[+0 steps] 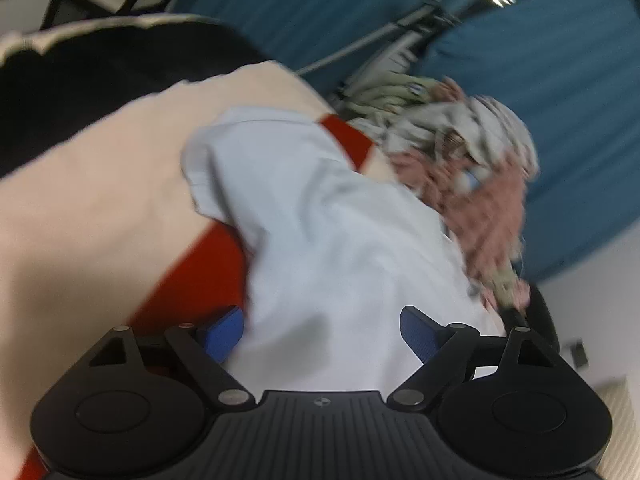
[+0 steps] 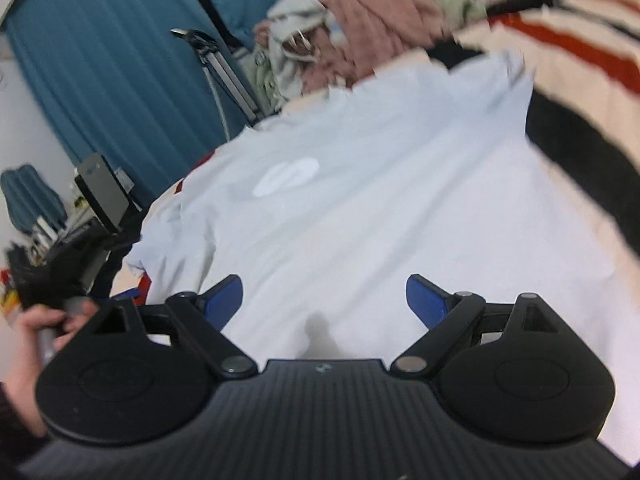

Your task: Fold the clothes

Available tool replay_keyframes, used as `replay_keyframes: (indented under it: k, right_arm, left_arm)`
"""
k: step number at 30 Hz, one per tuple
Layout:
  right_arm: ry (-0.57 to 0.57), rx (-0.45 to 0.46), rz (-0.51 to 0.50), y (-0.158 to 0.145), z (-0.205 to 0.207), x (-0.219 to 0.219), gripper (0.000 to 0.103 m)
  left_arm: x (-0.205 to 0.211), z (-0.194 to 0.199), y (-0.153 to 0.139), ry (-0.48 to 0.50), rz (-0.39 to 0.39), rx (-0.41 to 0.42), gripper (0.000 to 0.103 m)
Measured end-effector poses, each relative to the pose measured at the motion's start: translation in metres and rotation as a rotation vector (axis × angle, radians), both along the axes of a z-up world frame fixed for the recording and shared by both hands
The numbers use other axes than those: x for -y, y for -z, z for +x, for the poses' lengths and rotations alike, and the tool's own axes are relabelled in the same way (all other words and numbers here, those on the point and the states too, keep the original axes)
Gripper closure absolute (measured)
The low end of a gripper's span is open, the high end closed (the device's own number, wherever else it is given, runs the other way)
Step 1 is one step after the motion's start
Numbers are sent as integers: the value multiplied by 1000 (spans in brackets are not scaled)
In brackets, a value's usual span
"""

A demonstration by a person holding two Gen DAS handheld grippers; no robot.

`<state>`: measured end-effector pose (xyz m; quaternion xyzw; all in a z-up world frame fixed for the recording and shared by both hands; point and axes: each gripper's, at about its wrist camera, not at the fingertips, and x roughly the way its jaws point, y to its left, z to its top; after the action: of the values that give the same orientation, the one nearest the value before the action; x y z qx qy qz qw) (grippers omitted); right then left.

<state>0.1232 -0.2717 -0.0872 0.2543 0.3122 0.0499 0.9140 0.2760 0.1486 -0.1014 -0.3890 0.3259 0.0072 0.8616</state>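
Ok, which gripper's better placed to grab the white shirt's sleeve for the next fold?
Probably the left gripper. Its open jaws sit at the white shirt's bunched side, with the sleeve just ahead. The right gripper, also open, hovers over flat mid-panel cloth.

This is looking like a room in a home, likely a bedroom. A striped blanket [image 2: 568, 46] in cream, red and black is covering the soft surface, and a pile of crumpled clothes [image 2: 344, 28] is lying at its far edge. Teal curtains [image 2: 104, 60] are hanging behind, against a white wall [image 1: 600, 312]. Blurred small clutter [image 2: 44, 240] is sitting to one side.
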Motion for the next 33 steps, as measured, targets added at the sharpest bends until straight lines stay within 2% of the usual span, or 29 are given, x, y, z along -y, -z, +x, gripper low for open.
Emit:
replay_keyframes:
  k: [5,8,10,14,15,16,17,18,19,27,29,32,33]
  right_arm:
    - [-55,-39,-43,24,24,-16,13]
    - [-73,-56,-62,36,34,-20,11]
    - [-81,-47,-89,39,39,-23,11]
    - [-82,-7,-138,39,44,-26,11]
    - [-81,-1,-147,40,46,-26,11]
    - [-76,2,-152,40,47,-26,11]
    - [-71,3,-155,41,48,-26,11]
    - [-67,3,-162,41,50,-28,11]
    - [-63,3,-170,41,52,-29,11]
    - [-39,20,-198,39,55,-29,12]
    - [-39,24,-206,39,55,-28,12]
    - [-42,28,-219,38,55,-28,13]
    - [-43,31,-220,37,55,-29,13]
  left_arm:
    - [-20,31,24,-76,-21,70,18]
    - [-26,53,27,-107,-21,111,23]
    - [-30,67,28,-128,-21,138,33]
    - [-36,96,30,-150,-6,188,38]
    - [-36,104,28,-124,9,218,49]
    - [-37,109,21,-128,45,221,54]
    - [-38,115,14,-132,81,223,69]
    - [-39,120,6,-137,117,226,92]
    - [-40,125,-1,-141,154,228,99]
    - [-48,168,-59,-175,445,245,101]
    - [-41,181,-64,-165,548,200,100]
    - [-42,184,-60,-117,526,126,91]
    - [-42,177,-60,-123,517,124,75]
